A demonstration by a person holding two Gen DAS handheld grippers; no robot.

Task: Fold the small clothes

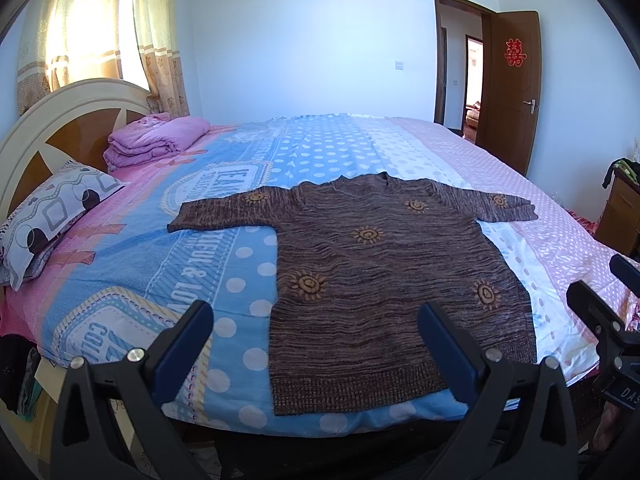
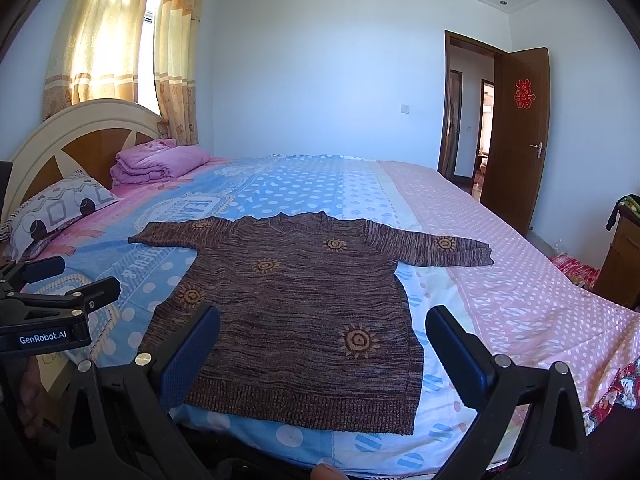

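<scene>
The left gripper (image 1: 316, 344) is wide open and holds nothing. A brown sweater (image 1: 384, 280) with yellow suns lies flat on the bed (image 1: 256, 208), sleeves spread out. The right gripper (image 2: 322, 348) is wide open too.

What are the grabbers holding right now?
Nothing. The left gripper and right gripper are open above the sweater, which lies flat on the bed.

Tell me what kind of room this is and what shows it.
A home bedroom, most likely. A wide bed with a curved headboard, a patterned pillow and a folded pink quilt fills the view, with a curtained window behind. A brown sweater lies spread flat on the bed.
</scene>
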